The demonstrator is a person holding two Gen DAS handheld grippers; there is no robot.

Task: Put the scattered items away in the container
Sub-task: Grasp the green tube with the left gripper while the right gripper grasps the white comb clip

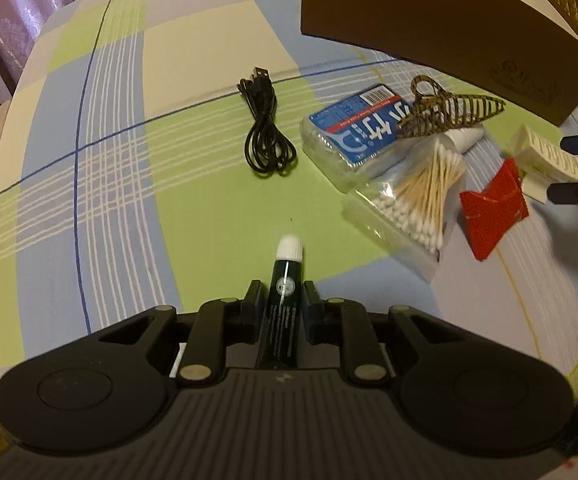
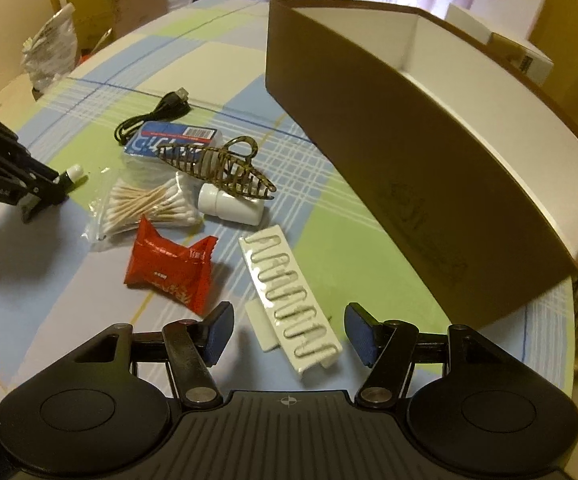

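Gripping, left fingers (image 1: 254, 294): clamped from both sides on a dark tube with a white cap (image 1: 285, 292), lengthwise along the jaws so the cap end pokes out front, free to be dropped cap first.
Left gripper (image 1: 282, 300): low over the green check of the plaid cloth (image 1: 89, 152), near its front edge, levelled and aimed toward the far edge.
Waiting, right fingers (image 2: 219, 330): spread wide, nothing between the blue pads; straddling the near end of a white ridged clip (image 2: 293, 304), likely lined up for a grab across its narrow width.
Right gripper (image 2: 289, 332): low, just off the cloth, pointed along the clip's length.
Scattered items: red packet (image 2: 169, 270), bag of cotton swabs (image 2: 149, 204), white bottle (image 2: 231, 205) under a striped hair claw (image 2: 217, 170), blue-labelled pack (image 2: 173, 140), black cable (image 1: 265, 132), all clustered mid-cloth.
Container (image 2: 429, 152): brown box, white inside, toward the far right corner, nothing visible in it.
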